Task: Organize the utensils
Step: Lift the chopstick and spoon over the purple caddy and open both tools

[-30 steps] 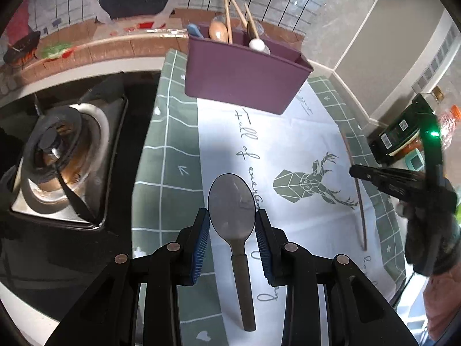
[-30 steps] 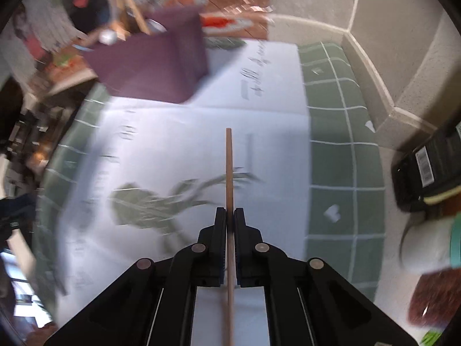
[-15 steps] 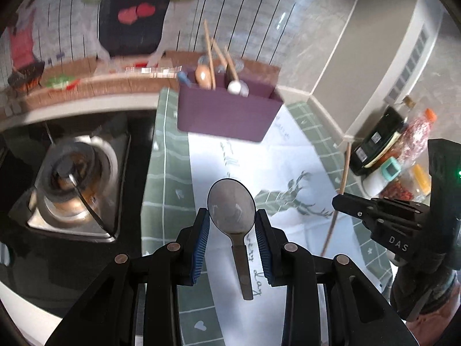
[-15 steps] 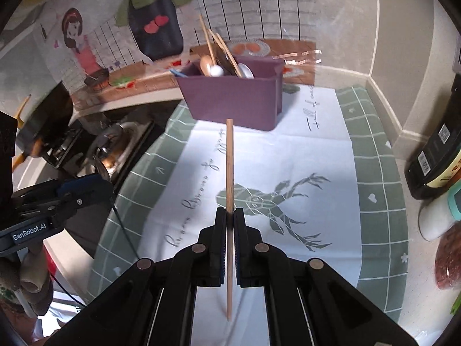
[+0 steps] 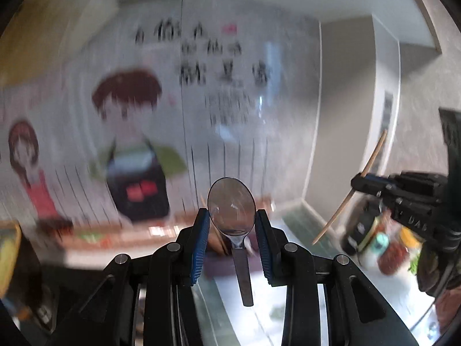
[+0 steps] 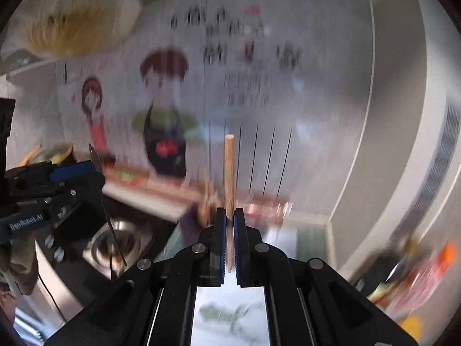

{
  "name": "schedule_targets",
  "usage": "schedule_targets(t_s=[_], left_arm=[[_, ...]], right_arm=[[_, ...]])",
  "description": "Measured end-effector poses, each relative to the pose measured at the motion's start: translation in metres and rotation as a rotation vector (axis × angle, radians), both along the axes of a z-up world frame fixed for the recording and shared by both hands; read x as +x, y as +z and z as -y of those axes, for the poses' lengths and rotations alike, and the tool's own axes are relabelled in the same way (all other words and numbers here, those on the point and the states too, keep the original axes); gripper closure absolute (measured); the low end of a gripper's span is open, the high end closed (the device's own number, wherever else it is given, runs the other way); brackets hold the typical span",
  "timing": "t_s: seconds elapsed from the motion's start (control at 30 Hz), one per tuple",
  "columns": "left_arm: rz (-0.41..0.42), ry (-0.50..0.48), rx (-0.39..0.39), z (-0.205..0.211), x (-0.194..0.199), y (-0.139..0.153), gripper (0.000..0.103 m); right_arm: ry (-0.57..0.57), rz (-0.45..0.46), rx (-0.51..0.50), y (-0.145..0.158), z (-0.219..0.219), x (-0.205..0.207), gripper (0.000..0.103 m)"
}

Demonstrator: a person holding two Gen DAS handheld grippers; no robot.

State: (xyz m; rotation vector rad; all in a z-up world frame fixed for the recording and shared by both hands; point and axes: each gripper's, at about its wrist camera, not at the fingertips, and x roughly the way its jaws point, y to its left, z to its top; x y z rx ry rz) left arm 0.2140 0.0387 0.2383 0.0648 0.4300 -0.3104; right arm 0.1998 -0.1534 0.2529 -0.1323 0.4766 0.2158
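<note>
On the left, the left hand-held gripper (image 5: 232, 225) pinches the bowl of a shiny grey metal spoon (image 5: 232, 212) between its 2 blue-padded fingers (image 5: 200, 242), the bowl standing above the fingertips and the flat handle hanging down between the black arms. The right wrist view shows the same tool from the side (image 6: 72, 178), the spoon seen edge-on as a thin blade with its handle slanting down over a round steel gas burner (image 6: 115, 245). Behind both tools stands a blurred white tiled wall with a cartoon sticker of a figure in a dark apron (image 5: 135, 158). Low behind the fingers a dark purple plastic utensil holder (image 6: 191, 225) shows only as a smear, with brown sticks poking up from it. Farther right, the right hand-held gripper (image 6: 229, 225) has its jaws pressed together on a thin light wooden chopstick (image 6: 229, 173), which stands nearly upright, its blunt end well above the fingertips. In the left wrist view that gripper (image 5: 358, 183) holds the chopstick (image 5: 371, 161) at a slant. Below, a patch of white printed cloth (image 6: 230, 314) covers the bench, and blurred bottles and jars (image 5: 386, 248) stand at the far right.
</note>
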Motion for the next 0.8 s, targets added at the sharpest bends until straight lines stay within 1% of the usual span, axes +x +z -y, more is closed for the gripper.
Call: schedule_targets(t_s=[0.07,0.17,0.27,0.37,0.43,0.5,0.57,0.63,0.7,0.8], left_arm=[[0.036,0.009,0.000,0.002,0.015,0.021,0.070],[0.071,0.014,0.003,0.005,0.033,0.039,0.069],[0.104,0.028,0.021,0.008,0.050,0.051,0.069],[0.116,0.035,0.008,0.008,0.069,0.054,0.069],[0.107,0.036,-0.004,0.007,0.079,0.051,0.069],[0.088,0.041,-0.004,0.009,0.095,0.039,0.069],[0.059,0.042,0.000,0.011,0.111,0.023,0.069],[0.015,0.030,-0.001,0.012,0.129,0.001,0.069],[-0.037,0.021,-0.020,0.010,0.148,-0.022,0.069],[-0.096,0.016,-0.050,0.012,0.174,-0.055,0.069]], right_arm=[[-0.016,0.033,-0.005,0.028,-0.001,0.014,0.099],[-0.033,0.060,-0.013,0.055,-0.002,0.032,0.099],[-0.047,0.085,-0.023,0.071,-0.003,0.046,0.099],[-0.039,0.083,-0.006,0.073,-0.001,0.058,0.099],[-0.030,0.068,0.008,0.065,0.000,0.066,0.099],[-0.018,0.033,0.021,0.048,-0.001,0.080,0.099],[-0.011,-0.013,0.041,0.024,-0.001,0.096,0.099],[0.005,-0.065,0.074,-0.002,0.000,0.110,0.099],[0.010,-0.095,0.079,-0.024,-0.002,0.122,0.099],[0.019,-0.145,0.094,-0.052,-0.003,0.143,0.099]])
